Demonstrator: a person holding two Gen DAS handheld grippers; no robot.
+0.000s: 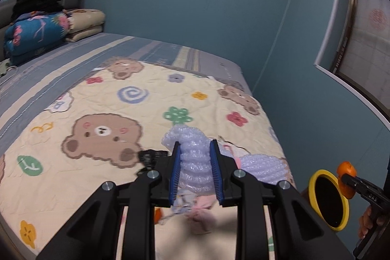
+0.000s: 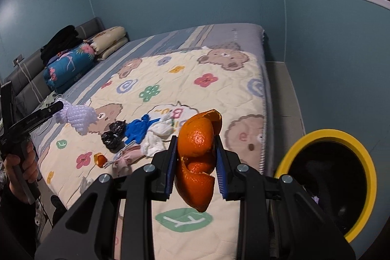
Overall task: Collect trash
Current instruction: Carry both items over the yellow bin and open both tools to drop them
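My left gripper (image 1: 195, 157) is shut on a lilac foam net wrap (image 1: 192, 150) and holds it above the bed quilt (image 1: 109, 99); it also shows in the right wrist view (image 2: 80, 117). My right gripper (image 2: 195, 155) is shut on an orange peel (image 2: 197, 157), near the yellow-rimmed bin (image 2: 338, 184); the bin also shows in the left wrist view (image 1: 326, 199), with the peel (image 1: 346, 177) at its rim. On the quilt lie black crumpled bags (image 2: 113, 133), a blue glove (image 2: 139, 129), white tissue (image 2: 156, 138), a small peel piece (image 2: 100, 159) and pink scraps (image 2: 126, 158).
Folded blankets and pillows (image 2: 70, 62) are stacked at the bed's head by a grey headboard (image 2: 31, 79). Blue walls close in behind and to the right. A strip of floor (image 2: 285, 99) runs between bed and wall. More foam wrap (image 1: 263, 167) lies by the bed edge.
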